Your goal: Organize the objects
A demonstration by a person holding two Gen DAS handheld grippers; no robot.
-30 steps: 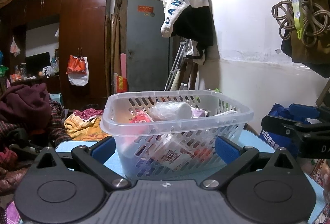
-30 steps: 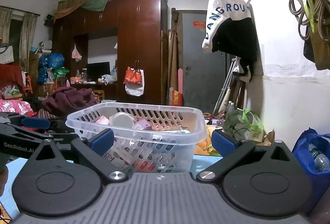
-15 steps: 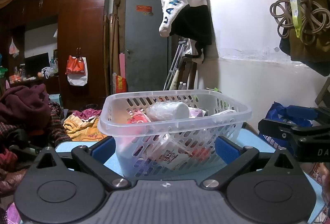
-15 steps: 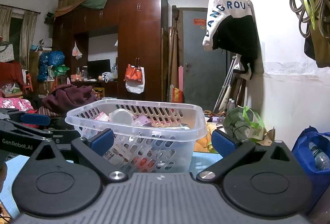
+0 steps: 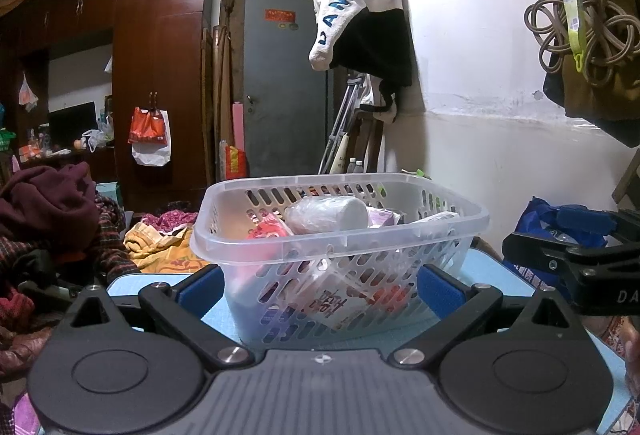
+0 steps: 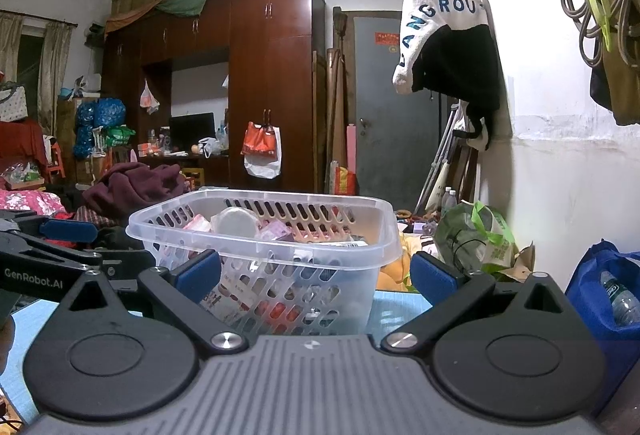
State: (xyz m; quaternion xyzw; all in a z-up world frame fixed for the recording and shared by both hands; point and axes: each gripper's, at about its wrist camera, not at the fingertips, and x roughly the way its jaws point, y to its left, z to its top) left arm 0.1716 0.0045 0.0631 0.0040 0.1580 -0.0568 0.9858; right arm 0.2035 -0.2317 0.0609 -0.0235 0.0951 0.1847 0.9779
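Observation:
A clear plastic slotted basket [image 5: 340, 235] stands on a light blue table [image 5: 492, 271]. It holds a wrapped white roll [image 5: 328, 213], pink packets [image 5: 268, 231] and other small packs. My left gripper [image 5: 318, 281] is open and empty, its blue pads on either side of the basket's near wall. My right gripper [image 6: 314, 269] is also open and empty, facing the same basket [image 6: 272, 239] from the right. The right gripper also shows at the right edge of the left wrist view [image 5: 576, 255], and the left gripper at the left edge of the right wrist view [image 6: 48, 247].
A white wall [image 5: 500, 95] runs along the right, with a hanging jacket [image 5: 364, 23] and coiled cord [image 5: 580, 31]. A blue bag [image 6: 608, 287] with a bottle stands at the right. Piled clothes [image 5: 48, 211] lie at the left. A wardrobe [image 5: 160, 75] and grey door [image 5: 284, 83] stand behind.
Both views have risen slightly, so the basket sits a little lower in frame. The basket and its contents have not moved. Both grippers stay open.

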